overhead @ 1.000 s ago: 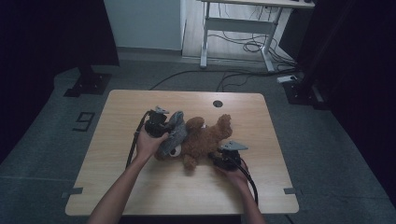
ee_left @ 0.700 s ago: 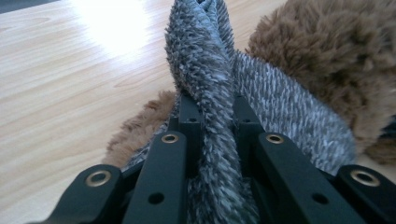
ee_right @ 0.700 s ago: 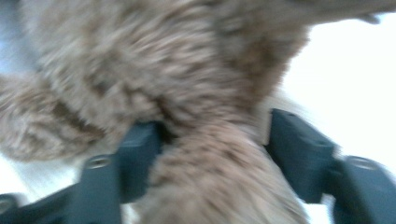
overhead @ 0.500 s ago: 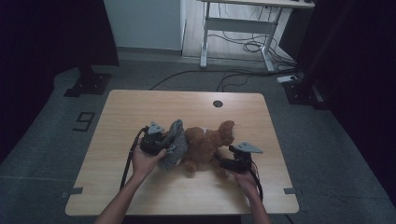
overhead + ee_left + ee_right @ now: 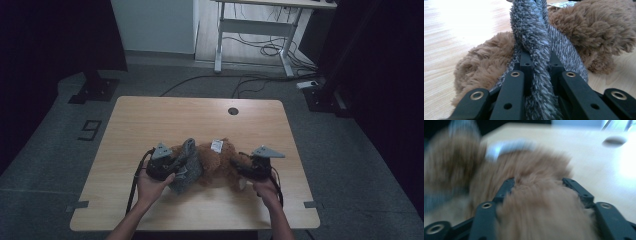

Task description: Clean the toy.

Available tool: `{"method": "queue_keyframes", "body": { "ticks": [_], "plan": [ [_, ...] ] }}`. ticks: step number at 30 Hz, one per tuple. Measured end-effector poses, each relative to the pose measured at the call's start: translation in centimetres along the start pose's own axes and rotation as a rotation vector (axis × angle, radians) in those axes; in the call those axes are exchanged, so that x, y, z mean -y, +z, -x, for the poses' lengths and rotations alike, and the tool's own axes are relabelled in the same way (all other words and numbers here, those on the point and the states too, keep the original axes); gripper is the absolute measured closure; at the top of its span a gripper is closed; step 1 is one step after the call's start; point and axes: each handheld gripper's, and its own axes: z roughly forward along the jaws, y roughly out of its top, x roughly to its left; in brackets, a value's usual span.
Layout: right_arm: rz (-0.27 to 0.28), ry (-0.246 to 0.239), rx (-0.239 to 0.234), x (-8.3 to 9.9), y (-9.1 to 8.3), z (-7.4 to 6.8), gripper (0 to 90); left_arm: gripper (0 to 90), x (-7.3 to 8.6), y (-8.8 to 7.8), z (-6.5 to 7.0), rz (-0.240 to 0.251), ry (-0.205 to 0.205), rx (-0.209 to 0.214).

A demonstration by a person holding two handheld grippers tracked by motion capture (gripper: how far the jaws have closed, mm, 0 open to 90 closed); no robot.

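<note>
A brown plush toy [image 5: 220, 162] lies near the front of the wooden table [image 5: 175, 120], with a grey fuzzy cloth [image 5: 188, 159] wrapped around its left end. My left gripper [image 5: 177, 166] is shut on a fold of that grey cloth [image 5: 534, 37], and its jaws [image 5: 540, 58] pinch the cloth tight with brown fur [image 5: 599, 32] behind. My right gripper [image 5: 241, 170] is at the toy's right end. Its jaws have just been closing, and thick brown fur [image 5: 536, 207] fills the gap in the blurred right gripper view, so the gripper [image 5: 537, 182] grips a plush limb.
A white label [image 5: 216, 145] sticks up from the toy's far side. A round cable hole [image 5: 233, 111] sits near the table's far edge. Bare wood stretches behind the toy. A desk frame [image 5: 250, 30] and floor cables lie beyond the table.
The toy and both grippers have shifted toward the table's near edge. The left gripper drew the grey cloth along. The right gripper rose a little at the toy's right end.
</note>
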Motion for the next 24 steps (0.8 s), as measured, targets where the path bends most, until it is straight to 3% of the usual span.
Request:
{"method": "queue_keyframes", "body": {
  "ticks": [2, 6, 9, 13, 19, 24],
  "plan": [
    [-0.061, -0.025, -0.008, 1.5, 0.5, -0.8, 51.4, 78.8, 0.1, -0.3, 0.0, -0.007, -0.008, 0.020],
    [-0.046, 0.046, -0.058, 3.2, 0.0, -0.7, 57.0, 78.6, 0.6, -0.9, 0.4, -0.022, -0.007, 0.043],
    [-0.052, 0.019, -0.074, 3.8, -0.2, -1.4, 58.7, 78.6, 1.5, -1.3, 0.5, -0.032, -0.009, 0.059],
    [-0.052, -0.012, -0.080, 4.8, -0.2, -2.5, 60.1, 78.8, 2.7, -1.7, 0.1, -0.024, -0.047, 0.103],
    [0.009, -0.077, 0.058, 5.8, 0.6, -4.1, 62.3, 79.0, 2.4, -0.4, 0.4, -0.022, -0.026, 0.075],
    [-0.005, -0.127, 0.142, 5.4, 0.9, -3.7, 62.8, 79.4, 2.2, 3.0, 1.4, -0.065, -0.011, 0.102]
  ]
}}
